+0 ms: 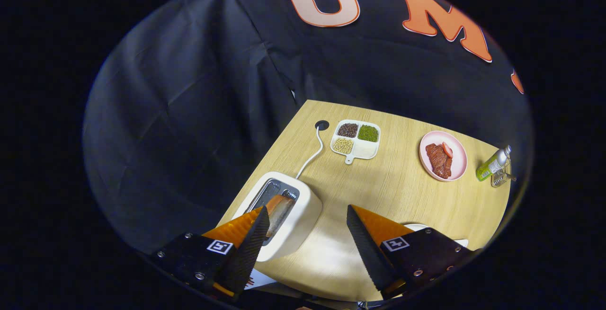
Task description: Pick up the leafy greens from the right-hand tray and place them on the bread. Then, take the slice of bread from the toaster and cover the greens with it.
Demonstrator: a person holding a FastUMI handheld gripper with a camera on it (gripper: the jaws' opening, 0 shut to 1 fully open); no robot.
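Gripper view: gripper [307, 213] jaws spread apart, grasping nothing. White toaster [284, 213] just ahead of one finger, 1 bread slice [279, 208] upright in its slot, cord [312, 156] running to a counter [402, 191] hole. Beyond: 4-compartment dish [356, 139] of beans; pink plate [444, 155] with meat; green bottle [493, 163].

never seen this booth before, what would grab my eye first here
The gripper hangs open above the wooden table, with the white toaster just ahead of its left finger and a slice of bread standing in the slot. Beyond the fingers lie a four-part white dish of beans and grains and, to its right, a pink plate of meat beside a green bottle.
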